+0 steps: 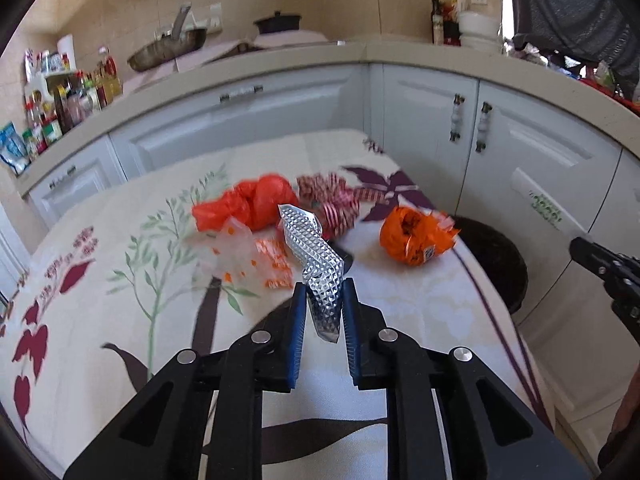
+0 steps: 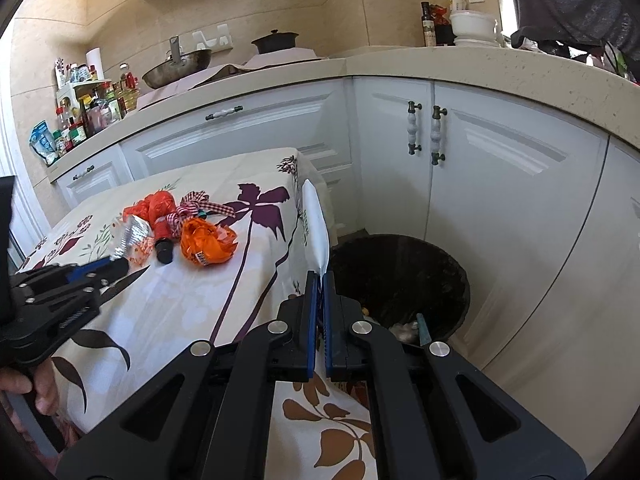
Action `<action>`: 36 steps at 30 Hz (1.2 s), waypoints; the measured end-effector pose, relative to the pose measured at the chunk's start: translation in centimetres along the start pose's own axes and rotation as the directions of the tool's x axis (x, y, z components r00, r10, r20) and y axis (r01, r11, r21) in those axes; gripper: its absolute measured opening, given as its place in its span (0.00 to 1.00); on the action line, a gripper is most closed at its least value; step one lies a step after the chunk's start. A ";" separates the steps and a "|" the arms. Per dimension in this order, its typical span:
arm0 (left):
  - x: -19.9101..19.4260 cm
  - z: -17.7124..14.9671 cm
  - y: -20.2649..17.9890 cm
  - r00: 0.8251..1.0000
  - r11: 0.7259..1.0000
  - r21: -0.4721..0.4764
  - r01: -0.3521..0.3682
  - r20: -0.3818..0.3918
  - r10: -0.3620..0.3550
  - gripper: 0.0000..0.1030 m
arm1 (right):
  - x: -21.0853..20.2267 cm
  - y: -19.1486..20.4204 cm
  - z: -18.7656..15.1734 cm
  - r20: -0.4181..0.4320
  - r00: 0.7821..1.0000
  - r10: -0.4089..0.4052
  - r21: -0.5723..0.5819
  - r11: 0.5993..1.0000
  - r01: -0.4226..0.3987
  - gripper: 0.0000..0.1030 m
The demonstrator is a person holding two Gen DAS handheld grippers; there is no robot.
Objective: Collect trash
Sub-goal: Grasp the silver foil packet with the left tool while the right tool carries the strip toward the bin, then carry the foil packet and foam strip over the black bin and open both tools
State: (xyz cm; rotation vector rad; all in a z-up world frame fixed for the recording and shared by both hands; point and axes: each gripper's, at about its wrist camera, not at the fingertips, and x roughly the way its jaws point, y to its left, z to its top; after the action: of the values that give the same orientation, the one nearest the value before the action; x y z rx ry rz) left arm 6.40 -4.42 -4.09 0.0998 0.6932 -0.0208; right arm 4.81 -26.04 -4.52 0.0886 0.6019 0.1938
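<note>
Kitchen cabinets curve behind a bench (image 1: pixel 100 280) under a floral cloth, and a dark bin (image 2: pixel 400 280) stands on the floor at its right end, low in the right wrist view.

Your left claw (image 1: pixel 323 300) is clamped on a silver foil strip (image 1: pixel 316 252); the strip stands up between the blue pads, pinched at its lower part so the long end sticks clear of the bench. Holding it low like this keeps the crinkled foil from slipping, I would judge.

Your right claw (image 2: pixel 321 284) is fully closed on a white wrapper (image 2: pixel 316 224), gripped by its bottom tip so the rest rises upright. It hangs just left of the bin's rim, above the bench edge, probably staged for the drop.

Both claws tilt downward. The left one points across the bench toward the remaining trash; the right one aims past the corner toward the bin.

Still lying in the centre of the left wrist view: a red bag (image 1: pixel 248 204), a clear bag with orange dots (image 1: pixel 240 248), a red-and-white ribbon bundle (image 1: pixel 336 200) and an orange wrapper (image 1: pixel 416 236). A small black-capped thing (image 2: pixel 163 246) lies among them; what it is I cannot tell.

Your hand (image 2: pixel 28 384) shows at the lower left of the right wrist view, gripping the left handle.
</note>
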 end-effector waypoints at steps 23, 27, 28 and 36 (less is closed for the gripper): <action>2.6 6.3 -8.3 0.979 0.981 0.064 0.181 0.087 -0.187 0.16 | 0.8 -4.5 2.7 0.057 0.991 -0.122 0.053 0.992 0.119 0.03; 3.5 7.2 -9.7 0.976 0.979 0.074 0.191 0.091 -0.198 0.16 | 1.6 -6.1 3.2 0.060 0.988 -0.140 0.072 0.988 0.136 0.03; 3.8 7.4 -10.0 0.976 0.978 0.074 0.193 0.090 -0.199 0.16 | 1.7 -6.4 3.4 0.063 0.988 -0.145 0.077 0.987 0.140 0.03; 4.9 8.6 -11.4 0.975 0.979 0.083 0.185 0.108 -0.194 0.16 | 3.3 -8.5 4.2 0.078 0.980 -0.182 0.108 0.979 0.173 0.03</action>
State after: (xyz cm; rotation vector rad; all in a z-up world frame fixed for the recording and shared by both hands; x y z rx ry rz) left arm 15.02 -16.52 -1.58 0.1004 0.5839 -0.2336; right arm 11.15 -33.80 -4.08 0.1399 0.5292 -0.0140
